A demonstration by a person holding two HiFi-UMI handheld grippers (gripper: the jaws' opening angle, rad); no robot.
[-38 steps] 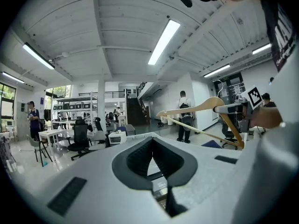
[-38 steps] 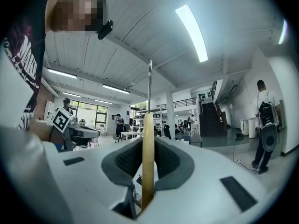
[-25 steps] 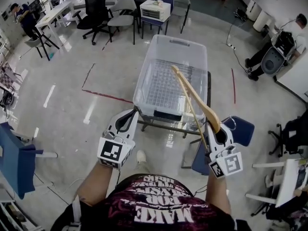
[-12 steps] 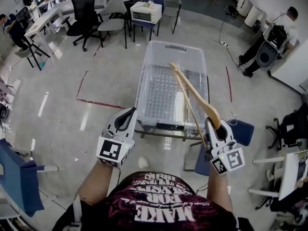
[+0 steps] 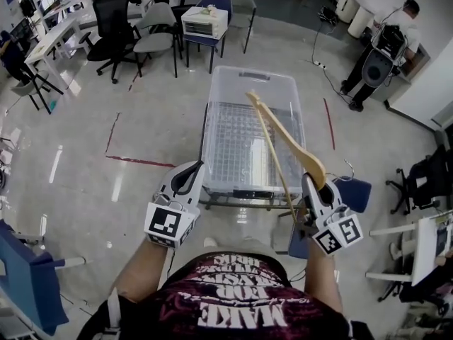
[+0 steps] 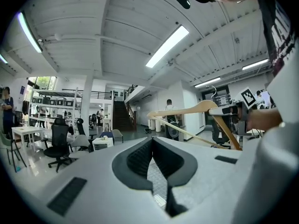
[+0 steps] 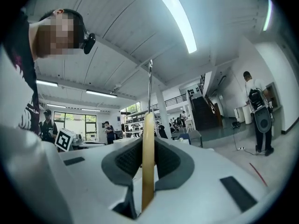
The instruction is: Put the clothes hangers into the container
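Note:
A clear plastic container (image 5: 255, 83) stands on a low table ahead of me. In the head view my right gripper (image 5: 309, 180) is shut on a wooden clothes hanger (image 5: 287, 140), whose arm and bar reach forward over the container's near right part. In the right gripper view the hanger (image 7: 147, 162) stands edge-on between the pads, with its metal hook (image 7: 150, 83) rising above. My left gripper (image 5: 192, 168) is shut with nothing in it, just short of the container's near left corner. The left gripper view shows its fingertips (image 6: 152, 141) meeting, and the hanger (image 6: 187, 111) off to the right.
Office chairs (image 5: 152, 34) and a white box on a blue chair (image 5: 205, 21) stand beyond the container. A person (image 5: 379, 44) stands at the far right. A blue chair (image 5: 352, 192) is by the table's near right corner. Red tape lines (image 5: 138, 160) mark the floor.
Both grippers and the hanger have drawn a little closer to the container as I step forward. The grip on the hanger is unchanged.

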